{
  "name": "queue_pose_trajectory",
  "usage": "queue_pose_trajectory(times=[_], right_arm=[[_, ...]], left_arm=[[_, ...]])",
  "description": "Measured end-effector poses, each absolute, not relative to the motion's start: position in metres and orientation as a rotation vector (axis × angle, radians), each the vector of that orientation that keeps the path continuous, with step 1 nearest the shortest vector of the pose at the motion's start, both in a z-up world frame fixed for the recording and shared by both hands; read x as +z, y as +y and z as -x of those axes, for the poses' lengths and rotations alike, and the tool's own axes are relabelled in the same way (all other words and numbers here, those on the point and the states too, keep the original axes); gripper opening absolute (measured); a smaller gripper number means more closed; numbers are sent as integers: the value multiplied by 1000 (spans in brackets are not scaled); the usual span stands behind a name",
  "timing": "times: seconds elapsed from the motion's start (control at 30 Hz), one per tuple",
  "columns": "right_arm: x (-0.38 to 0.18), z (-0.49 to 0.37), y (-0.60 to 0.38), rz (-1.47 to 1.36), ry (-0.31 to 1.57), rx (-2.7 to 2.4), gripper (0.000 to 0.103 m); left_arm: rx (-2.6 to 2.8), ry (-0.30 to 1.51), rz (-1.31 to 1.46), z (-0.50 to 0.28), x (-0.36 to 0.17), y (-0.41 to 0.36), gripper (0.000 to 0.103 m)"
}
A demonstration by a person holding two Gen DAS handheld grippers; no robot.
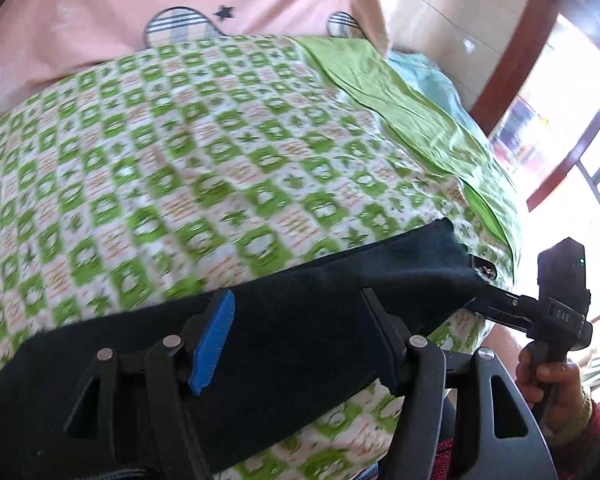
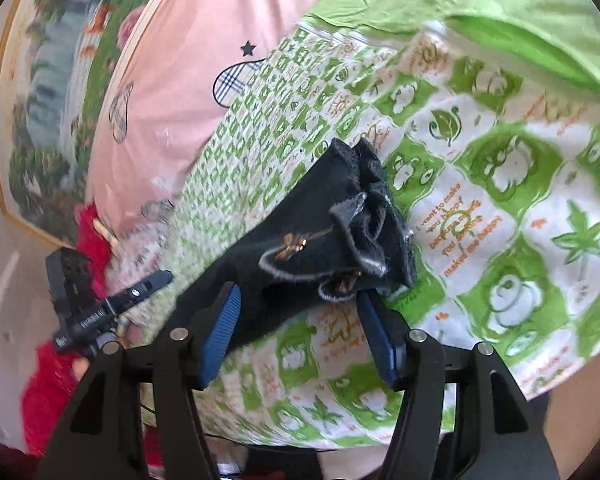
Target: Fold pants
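The dark navy pants (image 1: 300,312) are stretched in a band above the green-and-white checked bedspread (image 1: 180,152). My left gripper (image 1: 296,336) stands with its jaws wide apart around the band, the fabric draped between the blue pads (image 1: 214,344). In the right wrist view the bunched end of the pants (image 2: 340,224), with pale hems and small gold charms, lies between my right gripper's (image 2: 300,316) spread jaws. The right gripper also shows in the left wrist view (image 1: 496,304), with the pants corner at its tip. The left gripper also shows in the right wrist view (image 2: 148,284).
A pink pillow (image 1: 140,8) with plaid mushroom prints lies at the head of the bed. A plain green sheet (image 1: 400,108) is folded over the bedspread's far side. A framed landscape picture (image 2: 56,92) hangs behind the pillow. A window and wooden frame (image 1: 540,80) stand to the right.
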State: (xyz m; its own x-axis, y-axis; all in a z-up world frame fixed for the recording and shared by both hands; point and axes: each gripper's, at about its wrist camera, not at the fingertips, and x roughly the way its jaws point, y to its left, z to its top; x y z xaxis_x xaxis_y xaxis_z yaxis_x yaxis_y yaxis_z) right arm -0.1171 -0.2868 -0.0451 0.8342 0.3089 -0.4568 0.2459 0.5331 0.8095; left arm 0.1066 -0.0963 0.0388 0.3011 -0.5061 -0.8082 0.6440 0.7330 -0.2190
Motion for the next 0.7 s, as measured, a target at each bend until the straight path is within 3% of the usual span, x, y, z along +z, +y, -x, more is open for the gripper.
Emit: queue_pose_trajectory(times=[0.1, 0.17, 0.23, 0.33, 0.7], right_arm=[[-49, 116, -289, -1072, 566, 40, 62], [-47, 114, -289, -1045, 555, 25, 56], [-46, 111, -291, -999, 567, 6, 33], [-48, 112, -297, -969, 569, -10, 15], [-45, 120, -297, -836, 571, 2, 11]], left_arm=[[-816, 1027, -188, -110, 36, -117, 66], [-856, 1048, -216, -115, 33, -135, 66], [-907, 1068, -249, -120, 30, -155, 66], [-987, 1100, -320, -125, 23, -187, 66], [-1216, 1333, -498, -144, -27, -297, 65]])
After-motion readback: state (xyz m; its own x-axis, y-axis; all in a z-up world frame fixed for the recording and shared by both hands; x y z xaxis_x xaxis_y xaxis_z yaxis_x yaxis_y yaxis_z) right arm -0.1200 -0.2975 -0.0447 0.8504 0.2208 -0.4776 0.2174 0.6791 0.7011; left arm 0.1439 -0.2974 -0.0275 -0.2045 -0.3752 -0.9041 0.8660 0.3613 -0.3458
